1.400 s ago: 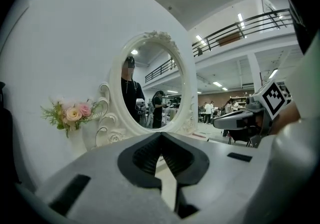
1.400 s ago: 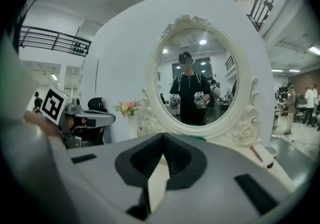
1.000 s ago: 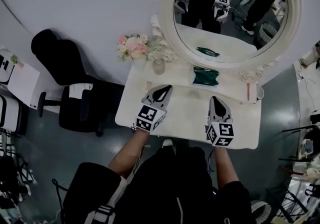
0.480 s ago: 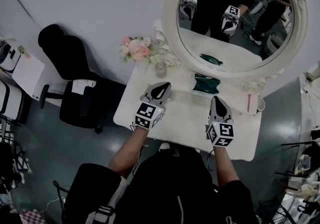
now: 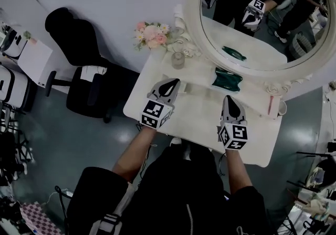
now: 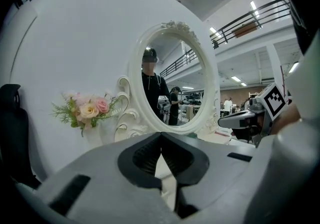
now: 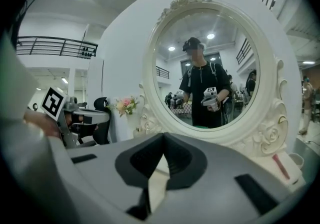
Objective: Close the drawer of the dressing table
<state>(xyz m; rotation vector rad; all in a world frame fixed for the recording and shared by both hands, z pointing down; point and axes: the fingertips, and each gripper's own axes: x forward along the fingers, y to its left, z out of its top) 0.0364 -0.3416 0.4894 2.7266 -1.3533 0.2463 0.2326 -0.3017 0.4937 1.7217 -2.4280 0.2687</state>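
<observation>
I am holding both grippers over the white dressing bench, pointing toward the oval mirror. The left gripper is clenched, its jaws meeting with nothing between them. The right gripper is clenched and empty too. They are staying well apart from each other. I cannot make out the drawer, because my arms are covering the bench front. A green pouch is lying near the mirror, and a flower bouquet is standing at the back left corner.
</observation>
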